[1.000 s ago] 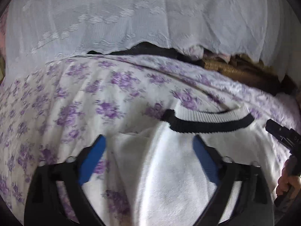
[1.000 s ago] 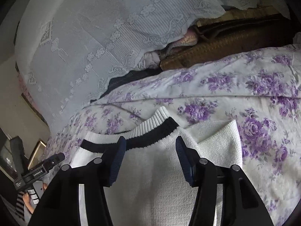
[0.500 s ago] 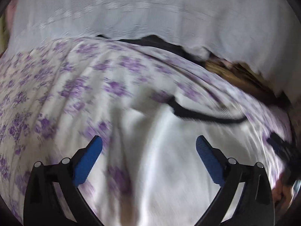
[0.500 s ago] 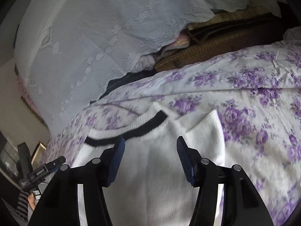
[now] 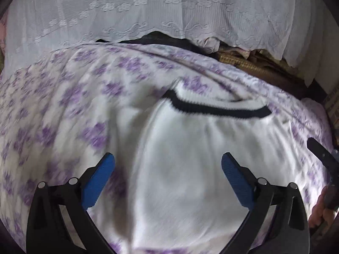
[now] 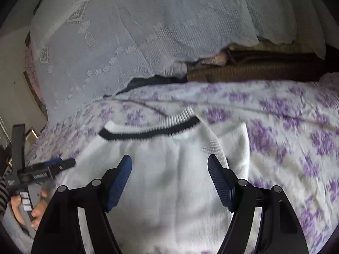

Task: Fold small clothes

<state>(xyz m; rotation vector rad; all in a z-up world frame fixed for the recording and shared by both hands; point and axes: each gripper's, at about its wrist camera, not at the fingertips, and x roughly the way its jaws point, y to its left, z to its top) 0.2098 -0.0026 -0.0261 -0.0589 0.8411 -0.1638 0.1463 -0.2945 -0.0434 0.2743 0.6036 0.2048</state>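
Between folds: both hand-held grippers hovered empty over a white knitted sweater on the bed.

Nearest, the left hand-held gripper (image 5: 168, 167) gaped wide, holding nothing; the right hand-held gripper (image 6: 169, 170) was opening, pads clear of the white sweater (image 6: 169, 180) beneath. It lay on the floral bedspread (image 5: 63, 110), black-banded collar (image 5: 218, 109) farthest. Next, I judged, an edge needed pinching. Only the right view showed the folded-in sleeve (image 6: 239, 148); beyond hung a lace cover (image 5: 169, 10).
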